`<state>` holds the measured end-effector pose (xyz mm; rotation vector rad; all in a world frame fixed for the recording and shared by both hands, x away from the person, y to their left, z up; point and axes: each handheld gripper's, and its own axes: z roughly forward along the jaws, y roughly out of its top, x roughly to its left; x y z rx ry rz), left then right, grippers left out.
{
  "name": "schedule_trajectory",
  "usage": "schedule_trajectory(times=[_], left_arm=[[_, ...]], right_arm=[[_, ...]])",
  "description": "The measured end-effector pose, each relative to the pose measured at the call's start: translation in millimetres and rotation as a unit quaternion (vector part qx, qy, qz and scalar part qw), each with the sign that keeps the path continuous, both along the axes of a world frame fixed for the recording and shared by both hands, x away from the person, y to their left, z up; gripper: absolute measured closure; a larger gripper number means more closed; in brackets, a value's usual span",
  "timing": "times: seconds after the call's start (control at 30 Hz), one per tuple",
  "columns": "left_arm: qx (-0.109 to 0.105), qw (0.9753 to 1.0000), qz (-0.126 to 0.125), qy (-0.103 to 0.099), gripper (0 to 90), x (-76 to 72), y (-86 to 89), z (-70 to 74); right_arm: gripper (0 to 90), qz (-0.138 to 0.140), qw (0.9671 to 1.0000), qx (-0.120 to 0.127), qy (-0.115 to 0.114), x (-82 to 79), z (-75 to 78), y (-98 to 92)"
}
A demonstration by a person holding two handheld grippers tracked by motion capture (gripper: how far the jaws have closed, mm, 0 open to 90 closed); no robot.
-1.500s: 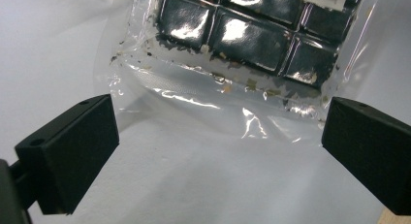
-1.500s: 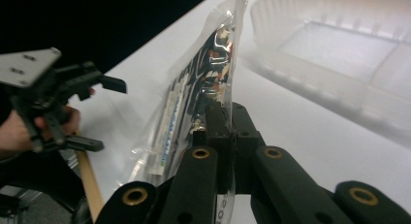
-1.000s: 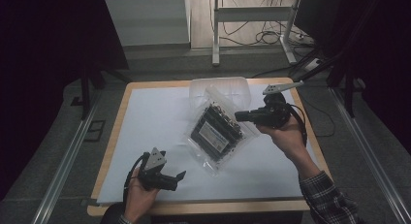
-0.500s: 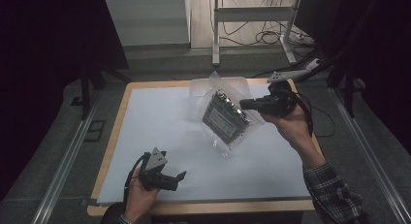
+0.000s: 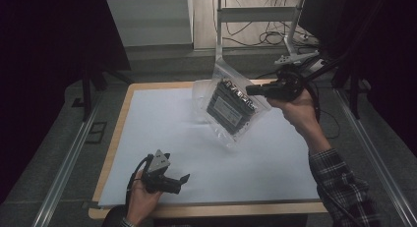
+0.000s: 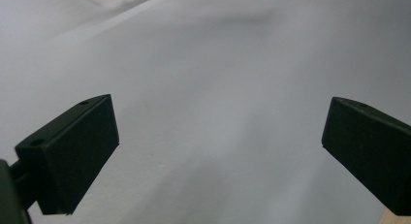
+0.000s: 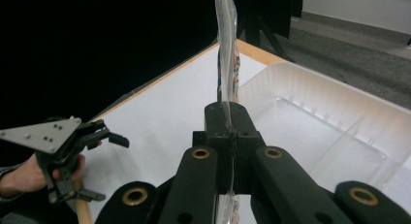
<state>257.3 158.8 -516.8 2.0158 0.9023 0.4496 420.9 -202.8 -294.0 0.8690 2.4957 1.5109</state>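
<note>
Your right gripper (image 5: 252, 90) has its jaws pinched on the edge of the slippery plastic bag (image 5: 231, 108), hanging above the tabletop (image 5: 147, 119) with a heavy, stiff part inside, so grip firmly; left gripper (image 5: 183, 181) idles wide open.

I note a clear plastic bag (image 5: 231, 106) around a black board with a pale label; both grippers black, the left gripper (image 5: 181, 180) topped by a grey plate. White sheet (image 5: 196, 138) on the tan-edged table (image 5: 114, 143); translucent white bin (image 7: 329, 122); plaid grey sleeve (image 5: 344, 187)
</note>
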Motion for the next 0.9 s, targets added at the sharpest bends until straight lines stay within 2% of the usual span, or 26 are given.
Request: schedule_trajectory(times=[0.1,0.43,0.57,0.73,0.9], left_arm=[[0.0,1.0,-0.002,-0.001,0.0,0.1,-0.2,-0.2],[0.005,1.0,0.002,-0.004,0.0,0.4,-0.6,-0.4],[-0.002,1.0,0.006,-0.006,0.0,0.5,0.7,0.3],[0.003,1.0,0.005,-0.003,0.0,1.1,0.2,-0.5],[0.002,1.0,0.004,-0.003,0.0,1.3,-0.1,-0.7]], right_arm=[[89.1,-0.005,1.0,0.002,0.0,7.5,5.3,1.7],[89.1,-0.017,0.9997,-0.016,-0.01,37.8,19.5,12.1],[89.1,-0.021,0.9996,-0.018,-0.011,47.0,22.4,13.6],[89.1,-0.027,0.9993,-0.021,-0.015,67.0,25.5,16.3],[89.1,-0.033,0.9991,-0.019,-0.016,80.1,25.4,17.6]])
